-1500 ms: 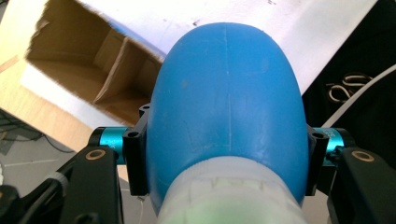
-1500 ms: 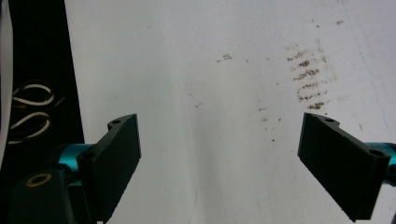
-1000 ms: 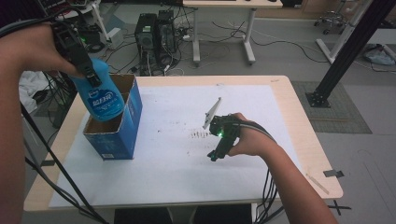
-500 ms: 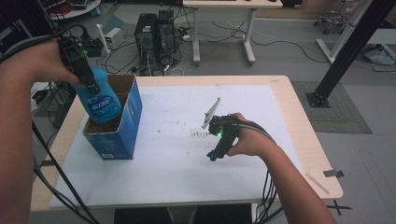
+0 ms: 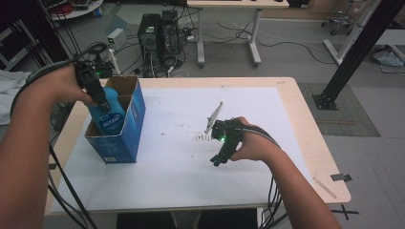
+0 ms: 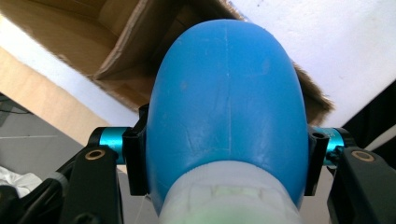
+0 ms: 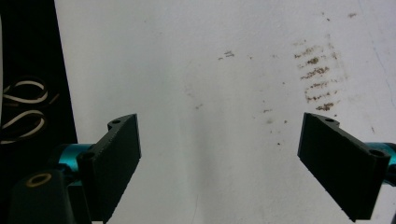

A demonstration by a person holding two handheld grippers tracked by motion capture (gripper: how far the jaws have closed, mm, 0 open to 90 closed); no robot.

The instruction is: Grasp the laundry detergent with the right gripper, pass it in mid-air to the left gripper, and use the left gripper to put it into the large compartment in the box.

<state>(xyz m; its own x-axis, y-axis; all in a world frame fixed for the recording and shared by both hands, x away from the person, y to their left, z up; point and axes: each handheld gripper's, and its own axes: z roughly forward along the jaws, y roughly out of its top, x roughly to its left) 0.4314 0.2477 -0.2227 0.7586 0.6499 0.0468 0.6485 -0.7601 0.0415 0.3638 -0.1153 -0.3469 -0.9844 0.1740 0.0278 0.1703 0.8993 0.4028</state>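
While I'm looking down from the high view, the desk point(image 5: 305, 157) with its white sheet takes up most of the space, and the open blue cardboard box point(image 5: 125, 133) stands near its left edge. My left gripper point(image 5: 98, 93) is clamped on the blue bottle point(image 5: 107, 112), gripping it just below the neck, and the bottle is partly down inside the box. Over at the middle of the sheet, my right gripper point(image 5: 220, 157) sits low with its jaws spread wide and nothing between them, just beside some brown smudges point(image 7: 317, 77).
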